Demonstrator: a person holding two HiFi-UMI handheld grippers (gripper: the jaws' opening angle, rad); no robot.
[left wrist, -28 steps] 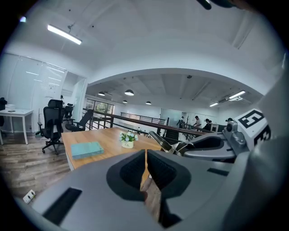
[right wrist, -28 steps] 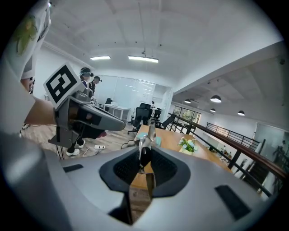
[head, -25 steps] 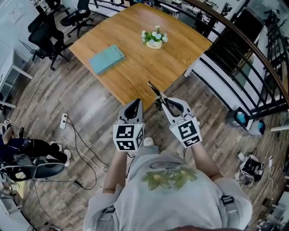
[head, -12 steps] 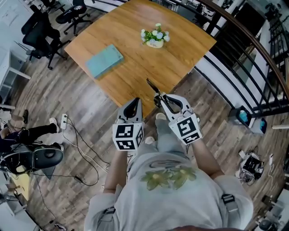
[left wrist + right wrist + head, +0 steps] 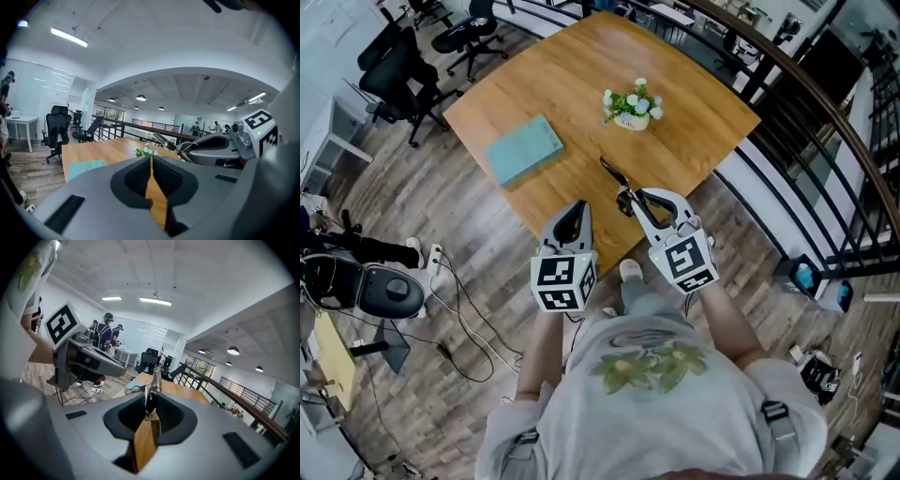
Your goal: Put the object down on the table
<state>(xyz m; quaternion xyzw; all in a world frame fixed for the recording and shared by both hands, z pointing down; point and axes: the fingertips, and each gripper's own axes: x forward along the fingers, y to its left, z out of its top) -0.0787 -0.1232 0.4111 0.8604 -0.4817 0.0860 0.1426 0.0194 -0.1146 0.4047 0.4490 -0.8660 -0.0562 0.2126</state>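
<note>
Right tool clamped on the slim metal object, pinched at its near end. Rest of it jutting forward past the tips, seemingly over the near corner of the bench. Thin pinch, long lever: liable to swivel or slide out on any tilt. Let go too early, likely to clip the edge and drop to the floor. Left tool just beside, pressed closed, nothing between its pads. Flower pot and teal pad farther ahead, well apart.
</note>
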